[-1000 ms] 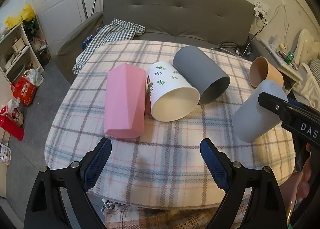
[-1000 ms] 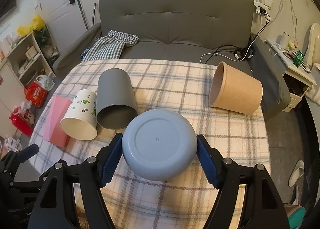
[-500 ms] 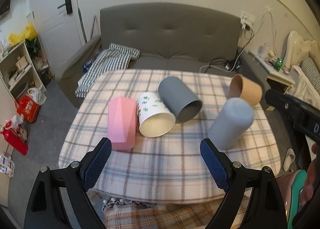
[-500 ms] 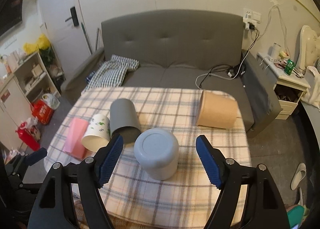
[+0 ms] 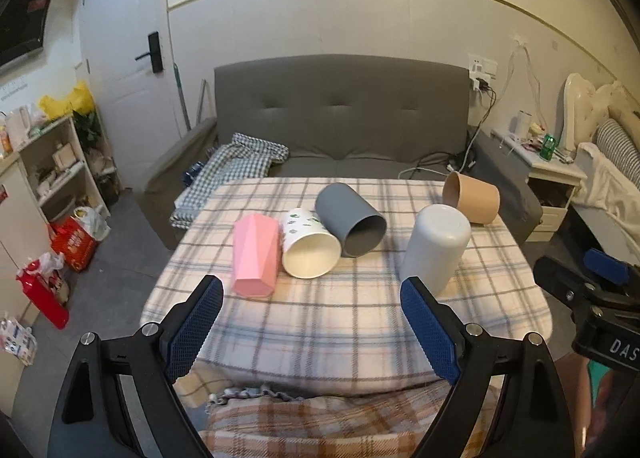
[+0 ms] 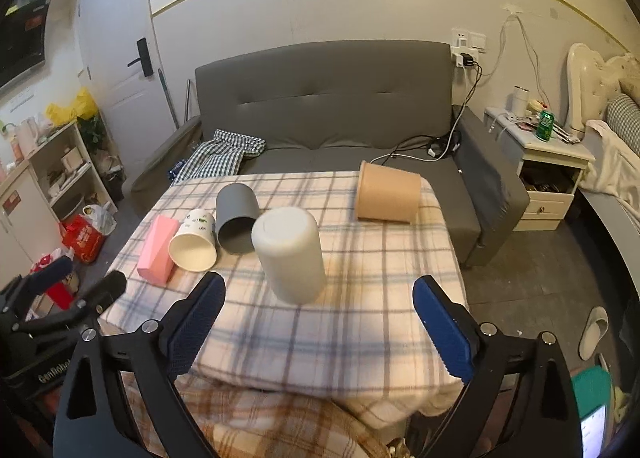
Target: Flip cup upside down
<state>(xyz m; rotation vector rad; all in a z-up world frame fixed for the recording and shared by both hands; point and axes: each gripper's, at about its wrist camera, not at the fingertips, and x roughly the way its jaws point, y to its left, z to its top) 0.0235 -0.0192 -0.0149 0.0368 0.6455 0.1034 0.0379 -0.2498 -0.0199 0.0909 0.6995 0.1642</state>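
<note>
My right tool hangs above the near edge of the table, its blue-padded fingers spread wide with nothing between them. The pale grey cylindrical plastic cup stands mouth-down on the plaid tablecloth just beyond those fingers, closed base up, clear of both pads. My left tool is equally wide open and empty, held back over the near side of the table; from its view the same cup stands to the right, just past its right finger. Left of the cup lie three more vessels on their sides, packed close together: a dark grey cylindrical cup with its mouth facing me, a white paper cup with green leaf print beside it, and a pink faceted cup at the far left. A tan paper tub lies on its side near the table's far right corner, well apart from the rest.
</note>
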